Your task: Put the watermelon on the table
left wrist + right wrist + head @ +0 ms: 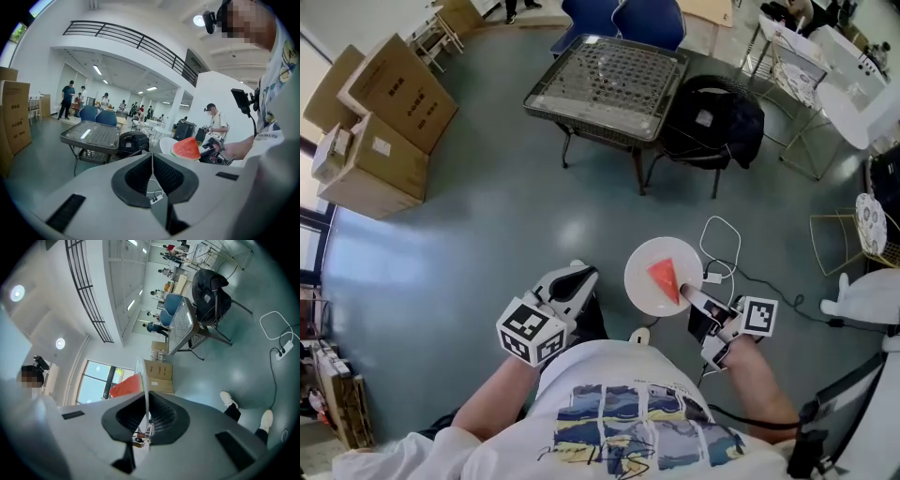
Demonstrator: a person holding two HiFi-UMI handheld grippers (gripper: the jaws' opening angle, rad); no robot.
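Head view looks steeply down; both gripper views look outward, sharing the mesh table (600, 75)

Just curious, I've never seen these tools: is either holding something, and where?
The right gripper pinches the rim of a round white plate carrying a red watermelon wedge. The left gripper is shut, empty.

Red watermelon (664, 275), green rind; white plate (639, 287); brown boxes (386, 120); table (609, 80) seemingly grey, dotted; blue-grey floor (487, 216).
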